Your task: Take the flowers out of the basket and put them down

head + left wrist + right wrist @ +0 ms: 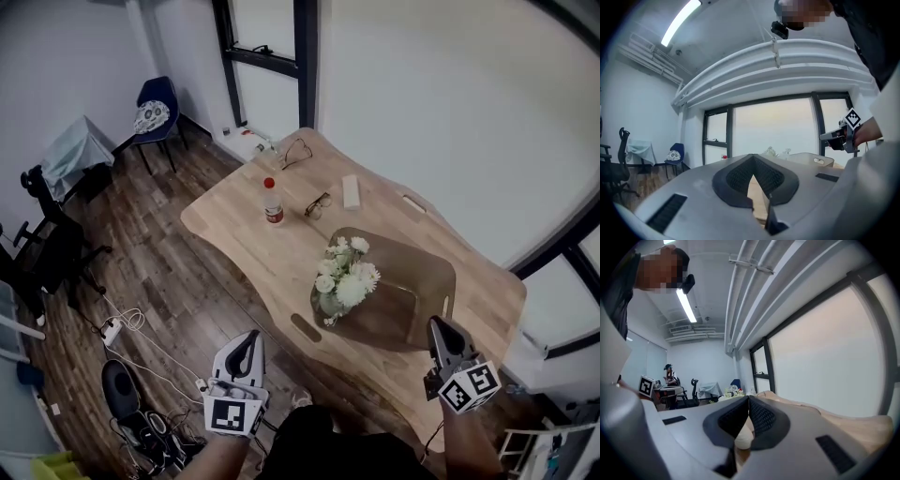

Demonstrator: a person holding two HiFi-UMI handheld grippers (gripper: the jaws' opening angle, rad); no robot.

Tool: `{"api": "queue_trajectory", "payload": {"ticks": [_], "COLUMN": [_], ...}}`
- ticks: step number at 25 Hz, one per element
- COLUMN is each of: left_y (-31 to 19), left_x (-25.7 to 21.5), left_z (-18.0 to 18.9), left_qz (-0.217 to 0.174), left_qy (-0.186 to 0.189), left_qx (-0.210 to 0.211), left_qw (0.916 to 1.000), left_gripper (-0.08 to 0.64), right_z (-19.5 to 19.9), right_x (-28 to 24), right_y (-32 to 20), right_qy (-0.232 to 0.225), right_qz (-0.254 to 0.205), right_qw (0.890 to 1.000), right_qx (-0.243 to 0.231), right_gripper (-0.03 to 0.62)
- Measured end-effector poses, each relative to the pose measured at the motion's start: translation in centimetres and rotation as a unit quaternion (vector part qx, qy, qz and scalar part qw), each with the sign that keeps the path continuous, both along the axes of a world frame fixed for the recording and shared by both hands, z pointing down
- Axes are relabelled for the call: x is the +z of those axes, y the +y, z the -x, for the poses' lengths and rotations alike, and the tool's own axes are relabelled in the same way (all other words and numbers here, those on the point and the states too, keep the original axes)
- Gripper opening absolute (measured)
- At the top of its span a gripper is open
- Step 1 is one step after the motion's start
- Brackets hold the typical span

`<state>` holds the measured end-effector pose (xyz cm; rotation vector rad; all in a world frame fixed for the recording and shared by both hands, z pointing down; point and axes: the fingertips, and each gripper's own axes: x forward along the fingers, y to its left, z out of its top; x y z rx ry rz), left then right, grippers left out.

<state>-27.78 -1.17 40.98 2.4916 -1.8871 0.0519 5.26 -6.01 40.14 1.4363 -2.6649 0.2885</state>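
A bunch of white flowers (345, 279) lies in the left end of a shallow brown basket (417, 295) on the wooden table (244, 234). My left gripper (247, 339) hangs off the table's near edge, left of the basket, shut with nothing in it. My right gripper (442, 325) stands by the basket's near right corner, also shut and empty. In the left gripper view the closed jaws (753, 158) point toward the flowers (771, 151) and basket (813, 160). In the right gripper view the fingertips meet at my right gripper (748, 399), and the flowers (731, 392) show far off.
On the table's far half stand a red-capped bottle (273, 202), a pair of glasses (317, 204), a second pair (295, 152) and a white block (352, 191). A blue chair (155, 111) and an office chair (47, 239) stand to the left; cables (127, 328) lie on the floor.
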Motion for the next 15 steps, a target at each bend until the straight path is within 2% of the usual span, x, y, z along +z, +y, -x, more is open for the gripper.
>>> {"api": "queue_trajectory", "payload": {"ticks": [3,8,15], "left_y": [-1.8,-5.5,-9.2], "left_x": [0.6,0.3,-1.3], "left_z": [1.2,1.2,0.1], "left_qz": [0.011,0.004,-0.02], "left_qy": [0.01,0.01,0.0], "left_qx": [0.012,0.051,0.071], "left_qw": [0.9998,0.9987,0.9973], "left_gripper": [0.005,0.005,0.005], "right_z": [1.1,2.5,3.4], "right_x": [-1.5,-2.7,-4.5], "right_y": [-1.3,-3.4,-5.9], "right_qy": [0.01,0.027,0.043], "right_qz": [-0.012,-0.009,-0.058], "right_qw": [1.0,1.0,0.997], "right_qx": [0.0,-0.003,-0.021], "right_gripper": [0.021,0.021,0.021]}}
